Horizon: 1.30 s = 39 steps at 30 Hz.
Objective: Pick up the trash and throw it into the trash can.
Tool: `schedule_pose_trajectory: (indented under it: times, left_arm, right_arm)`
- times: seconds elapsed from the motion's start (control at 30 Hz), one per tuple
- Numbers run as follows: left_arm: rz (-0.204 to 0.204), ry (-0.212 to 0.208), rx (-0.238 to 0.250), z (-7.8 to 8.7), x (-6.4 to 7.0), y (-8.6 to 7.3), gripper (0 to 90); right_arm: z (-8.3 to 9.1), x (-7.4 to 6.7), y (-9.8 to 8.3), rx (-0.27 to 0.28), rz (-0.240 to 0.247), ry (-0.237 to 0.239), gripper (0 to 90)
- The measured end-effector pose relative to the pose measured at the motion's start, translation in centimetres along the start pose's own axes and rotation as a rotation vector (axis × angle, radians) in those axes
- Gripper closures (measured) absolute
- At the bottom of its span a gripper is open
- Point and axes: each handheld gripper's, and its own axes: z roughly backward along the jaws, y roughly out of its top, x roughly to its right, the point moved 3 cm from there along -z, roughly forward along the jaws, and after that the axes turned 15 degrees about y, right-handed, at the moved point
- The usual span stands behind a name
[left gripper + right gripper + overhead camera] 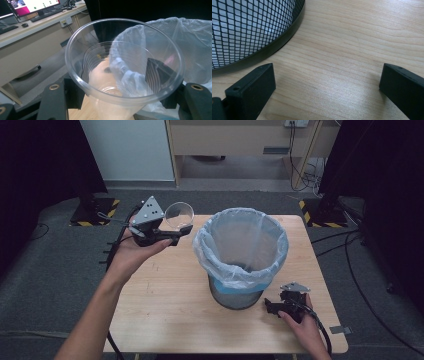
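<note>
Right hand-held gripper [278, 307] parked open on table [165, 310] | my left hand-held gripper [172, 234] clamps clear plastic cup [179, 215], raised beside lined mesh bin [241, 255] for dropping in.

The left gripper [176, 233] is raised on an upturned palm, forearm stretched forward, its fingers [53, 100] clamped together. The right gripper [272, 307] lies low, its fingers [252, 90] spread wide apart.

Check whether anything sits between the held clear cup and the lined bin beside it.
Nothing visible does. The left gripper holds the clear cup raised just left of the bin, whose bag-lined mouth is open; only bare table lies below the gap.
</note>
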Motion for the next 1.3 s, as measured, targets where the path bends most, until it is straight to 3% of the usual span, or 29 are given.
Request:
schedule_pose_trajectory:
  times: [0.67, 1.3]
  left_arm:
    - [-0.046, -0.039, 0.012, -1.4, 2.2, 2.5, 34.7]
    - [-0.085, -0.060, 0.020, -1.7, 3.7, 4.2, 34.6]
  right_arm:
    - [0.0, 0.0, 0.0, 0.004, 0.000, -0.001, 0.5]
    - [0.0, 0.0, 0.0, 0.004, 0.005, -0.001, 0.5]
